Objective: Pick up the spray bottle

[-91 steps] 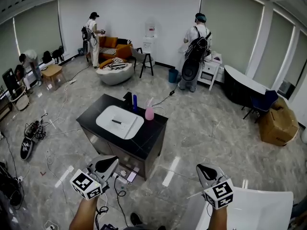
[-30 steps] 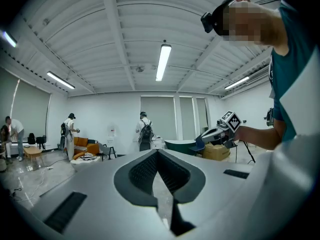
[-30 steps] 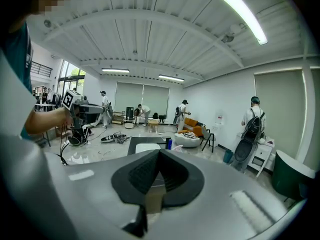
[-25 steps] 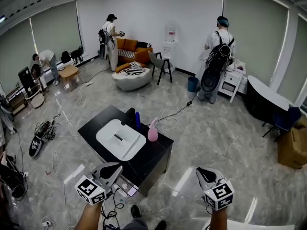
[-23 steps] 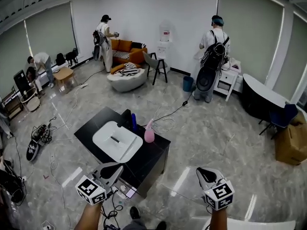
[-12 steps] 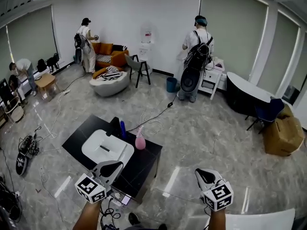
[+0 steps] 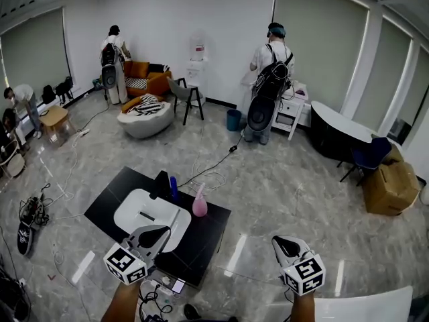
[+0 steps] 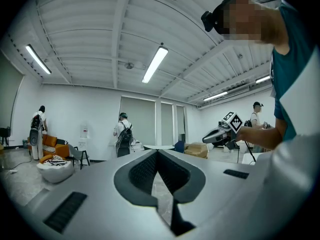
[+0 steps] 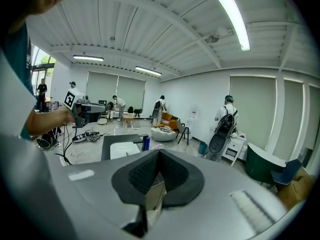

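Spray bottle (image 7: 200,203) near far counter (image 7: 203,239) edge

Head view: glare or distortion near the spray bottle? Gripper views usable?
Head view: fisheye bends the walls; light streaks glare on the glossy floor, yet the pink spray bottle on the black counter reads sharp. Left gripper view: dark vignette, left gripper fills the lower half. Right gripper view: same with the right gripper.

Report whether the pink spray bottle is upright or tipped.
Upright: the pink spray bottle stands on its base on the black counter, nozzle uppermost, beside the white sink.
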Available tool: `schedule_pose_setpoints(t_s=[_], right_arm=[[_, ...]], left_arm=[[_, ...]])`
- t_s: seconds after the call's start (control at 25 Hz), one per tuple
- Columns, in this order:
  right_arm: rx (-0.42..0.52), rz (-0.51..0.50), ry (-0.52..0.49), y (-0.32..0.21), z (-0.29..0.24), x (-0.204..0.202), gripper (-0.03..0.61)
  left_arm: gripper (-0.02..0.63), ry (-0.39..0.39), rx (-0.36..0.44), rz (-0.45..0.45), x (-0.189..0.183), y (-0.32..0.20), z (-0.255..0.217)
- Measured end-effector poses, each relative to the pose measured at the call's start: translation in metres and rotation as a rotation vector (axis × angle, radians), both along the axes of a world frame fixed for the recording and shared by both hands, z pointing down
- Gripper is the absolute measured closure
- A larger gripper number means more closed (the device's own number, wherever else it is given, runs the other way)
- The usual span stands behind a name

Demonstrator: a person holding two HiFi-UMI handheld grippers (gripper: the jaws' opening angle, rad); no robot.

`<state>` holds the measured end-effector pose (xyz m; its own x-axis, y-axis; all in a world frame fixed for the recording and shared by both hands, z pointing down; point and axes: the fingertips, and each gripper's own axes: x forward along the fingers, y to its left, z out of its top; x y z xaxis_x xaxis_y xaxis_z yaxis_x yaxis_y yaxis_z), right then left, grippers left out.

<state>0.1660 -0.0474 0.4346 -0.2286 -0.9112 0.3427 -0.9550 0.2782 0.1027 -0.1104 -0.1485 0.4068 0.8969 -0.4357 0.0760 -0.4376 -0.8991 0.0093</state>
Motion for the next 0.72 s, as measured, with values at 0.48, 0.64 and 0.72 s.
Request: schedule_pose_setpoints(t_s=[0.48,0.64,0.72], right_arm=[[-0.005,-0.015,0.043,-0.044,-0.009,-0.053,0.568],[0.001,-0.052,0.045,-0.073,-0.01,-0.061,0.568],[0.001,-0.087,0.043,-0.09,-0.008,-0.068,0.568]], left_arm=[[0.609,0.047,-0.003,-0.028,-0.061,-0.048,-0.002],[0.609,0.05,-0.011,-0.066,-0.078,-0.061,0.004],[0.609,0.046,-0.012,-0.1,-0.088,-0.066,0.005]])
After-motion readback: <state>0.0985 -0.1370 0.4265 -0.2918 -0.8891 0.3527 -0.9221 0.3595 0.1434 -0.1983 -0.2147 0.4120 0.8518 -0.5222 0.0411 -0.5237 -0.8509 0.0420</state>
